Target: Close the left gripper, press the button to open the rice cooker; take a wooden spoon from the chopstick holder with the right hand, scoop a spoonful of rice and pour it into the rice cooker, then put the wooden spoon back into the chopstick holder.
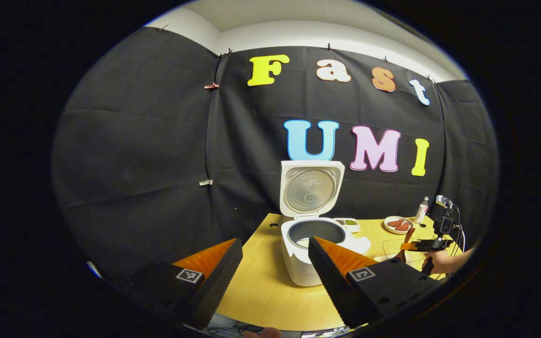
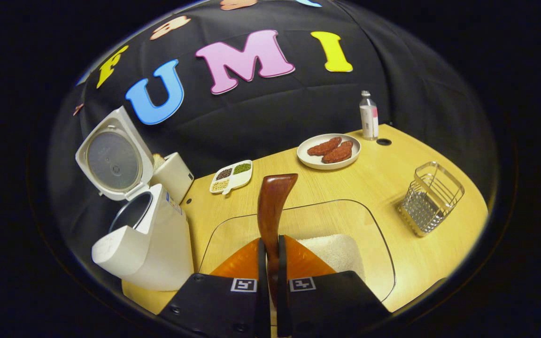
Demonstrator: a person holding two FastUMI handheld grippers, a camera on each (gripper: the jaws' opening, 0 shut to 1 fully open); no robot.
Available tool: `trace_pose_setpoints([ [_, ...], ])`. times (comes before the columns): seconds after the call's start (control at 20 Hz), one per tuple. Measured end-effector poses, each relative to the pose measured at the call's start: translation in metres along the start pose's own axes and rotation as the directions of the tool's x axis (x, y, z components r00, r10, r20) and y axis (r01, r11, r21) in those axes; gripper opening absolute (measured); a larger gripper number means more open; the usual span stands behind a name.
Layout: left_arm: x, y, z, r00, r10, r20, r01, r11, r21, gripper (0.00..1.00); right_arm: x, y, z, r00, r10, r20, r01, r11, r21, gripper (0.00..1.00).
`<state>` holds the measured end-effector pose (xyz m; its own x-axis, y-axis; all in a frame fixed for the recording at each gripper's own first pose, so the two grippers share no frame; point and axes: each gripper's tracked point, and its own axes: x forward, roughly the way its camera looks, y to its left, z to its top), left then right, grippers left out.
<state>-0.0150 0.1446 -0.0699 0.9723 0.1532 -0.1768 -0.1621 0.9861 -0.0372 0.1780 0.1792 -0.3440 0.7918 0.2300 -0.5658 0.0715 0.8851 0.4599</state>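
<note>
Presently, status as follows.
Lid: rice cooker (image 1: 312, 234) stands open, lid upright; button step judged done.
Left tool (image 1: 275, 263): fingers spread wide, holding nothing, back from the cooker.
Right tool (image 2: 270, 263): pressed together on the wooden spoon (image 2: 273, 206) handle, above the clear rice tray (image 2: 345, 220).
Holder: wire chopstick holder (image 2: 430, 197) empty, to the right.
Outstanding: scoop, pour, return spoon, as judged.
Surface: light wooden table (image 2: 383, 169), with a plate of food (image 2: 329, 151), small bottle (image 2: 368, 117), divided dish (image 2: 231, 177).
Room: black cloth walls.
</note>
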Motion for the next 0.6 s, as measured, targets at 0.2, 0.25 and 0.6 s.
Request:
trace_pose_setpoints([
  [0.2,0.002,0.003,0.000,1.000,0.006,0.005,-0.006,1.000,-0.003,0.97,0.004,-0.007,-0.004,0.999,0.052,-0.009,-0.047,0.959,0.279,0.10],
  [0.25,0.002,0.004,0.000,1.000,0.007,0.003,-0.007,1.000,-0.001,0.97,0.004,-0.012,-0.002,0.998,0.059,0.004,-0.057,0.938,0.341,0.11],
  [0.6,0.003,0.003,0.000,1.000,0.013,-0.005,-0.013,1.000,0.000,0.96,-0.006,-0.029,0.028,0.988,0.117,0.096,-0.150,0.832,0.534,0.10],
])
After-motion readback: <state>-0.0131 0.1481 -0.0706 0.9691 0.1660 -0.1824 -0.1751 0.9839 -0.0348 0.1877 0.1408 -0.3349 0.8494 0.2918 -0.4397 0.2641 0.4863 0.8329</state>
